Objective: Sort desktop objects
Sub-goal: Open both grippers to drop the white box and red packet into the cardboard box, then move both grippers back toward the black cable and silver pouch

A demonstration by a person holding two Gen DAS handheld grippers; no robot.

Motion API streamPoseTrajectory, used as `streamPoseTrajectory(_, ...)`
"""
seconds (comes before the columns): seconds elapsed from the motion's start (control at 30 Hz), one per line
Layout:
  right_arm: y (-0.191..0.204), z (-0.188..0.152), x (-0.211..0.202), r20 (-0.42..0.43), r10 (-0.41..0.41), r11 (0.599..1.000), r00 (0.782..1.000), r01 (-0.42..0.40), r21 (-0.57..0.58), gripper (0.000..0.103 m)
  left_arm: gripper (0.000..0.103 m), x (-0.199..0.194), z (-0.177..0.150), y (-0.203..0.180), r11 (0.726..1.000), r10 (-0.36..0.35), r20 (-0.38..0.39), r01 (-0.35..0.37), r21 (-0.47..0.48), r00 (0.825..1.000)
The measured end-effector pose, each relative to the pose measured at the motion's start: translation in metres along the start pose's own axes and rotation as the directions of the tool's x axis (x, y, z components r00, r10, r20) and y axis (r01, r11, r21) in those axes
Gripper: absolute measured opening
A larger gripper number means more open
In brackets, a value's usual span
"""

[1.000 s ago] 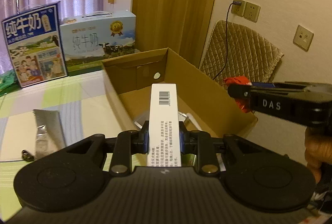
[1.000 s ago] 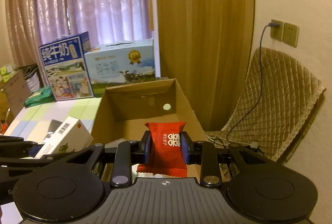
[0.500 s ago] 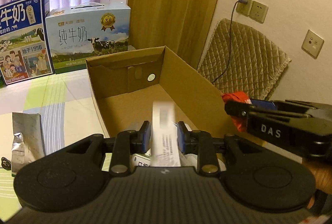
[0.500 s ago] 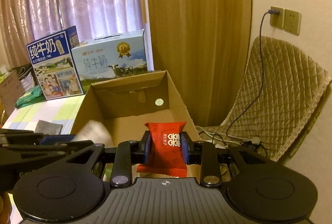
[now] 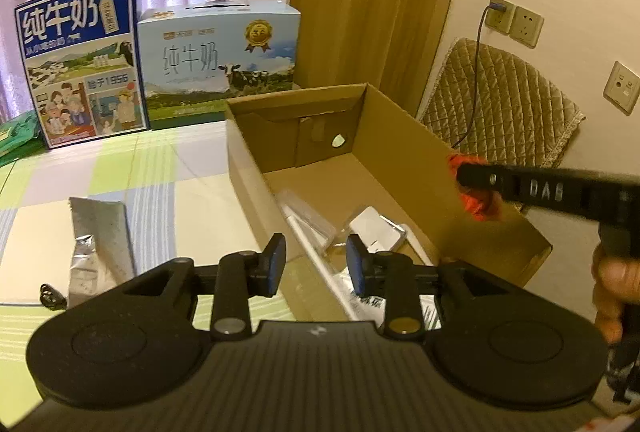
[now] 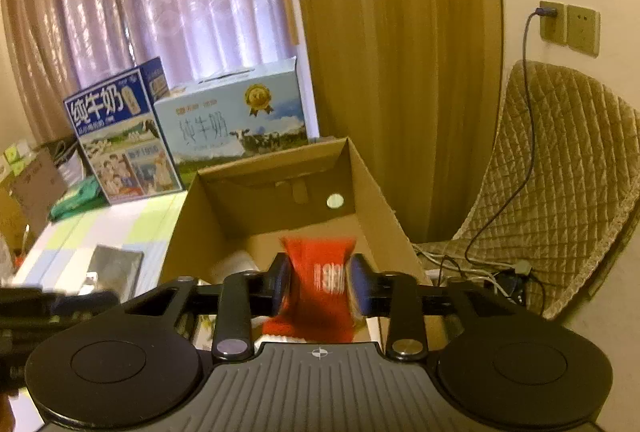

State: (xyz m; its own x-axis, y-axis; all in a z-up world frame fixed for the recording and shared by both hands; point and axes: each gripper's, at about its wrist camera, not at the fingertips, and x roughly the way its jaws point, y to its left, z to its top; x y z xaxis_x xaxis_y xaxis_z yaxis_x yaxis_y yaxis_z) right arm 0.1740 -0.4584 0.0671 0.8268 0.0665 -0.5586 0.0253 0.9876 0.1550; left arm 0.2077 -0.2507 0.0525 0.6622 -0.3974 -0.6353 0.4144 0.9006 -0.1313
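An open brown cardboard box (image 5: 404, 139) stands on the table, with several pale items on its floor. Among them the long white printed box (image 5: 320, 256) lies along the left wall. My left gripper (image 5: 316, 266) hangs open above the box's near end, nothing between its fingers. My right gripper (image 6: 319, 288) is shut on a red snack packet (image 6: 320, 284), which looks blurred. In the left wrist view that packet (image 5: 476, 199) hangs over the cardboard box's right wall. From the right wrist view the cardboard box (image 6: 256, 199) lies straight ahead.
A silver foil pouch (image 5: 100, 236) and a small black item (image 5: 50, 296) lie on the checked tablecloth left of the box. Two milk cartons (image 5: 80, 59) (image 5: 220, 59) stand at the back. A quilted chair (image 5: 500, 99) and cables are on the right. A hand (image 5: 608, 296) holds the right gripper.
My left gripper opened and the long white box dropped from it into the cardboard box. The right gripper kept the red packet and moved closer over the box.
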Motion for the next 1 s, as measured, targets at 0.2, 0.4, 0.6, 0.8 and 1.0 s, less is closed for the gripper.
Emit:
streamPoseTrajectory(0.2, -0.004, 0.001, -0.014, 0.020, -0.007, 0.999, 1.000, 0.007, 0.035, 0.056, 0.032, -0.015, -0.011, 0.009, 1.000, 0.022, 0.001, -0.022, -0.003, 1.000)
streamPoseTrajectory(0.4, 0.000, -0.005, -0.038, 0.023, -0.001, 0.998, 1.000, -0.001, 0.055, 0.063, 0.036, -0.035, -0.026, 0.021, 0.999, 0.040, -0.019, -0.041, -0.023, 0.999)
streamPoseTrajectory(0.6, 0.021, -0.011, -0.066, 0.035, 0.044, 0.996, 0.998, -0.046, 0.071, 0.073, 0.057, -0.066, -0.052, 0.041, 0.996, 0.085, -0.037, -0.086, -0.027, 0.996)
streamPoseTrajectory(0.8, 0.058, -0.024, -0.088, 0.041, 0.096, 0.994, 0.995, -0.098, 0.048, 0.083, 0.069, -0.102, -0.080, 0.072, 0.987, 0.147, -0.052, -0.150, -0.049, 0.988)
streamPoseTrajectory(1.0, 0.099, -0.038, -0.099, 0.023, 0.143, 0.990, 0.989, -0.143, 0.010, 0.094, 0.082, -0.134, -0.097, 0.102, 0.975, 0.200, -0.060, -0.205, -0.082, 0.978)
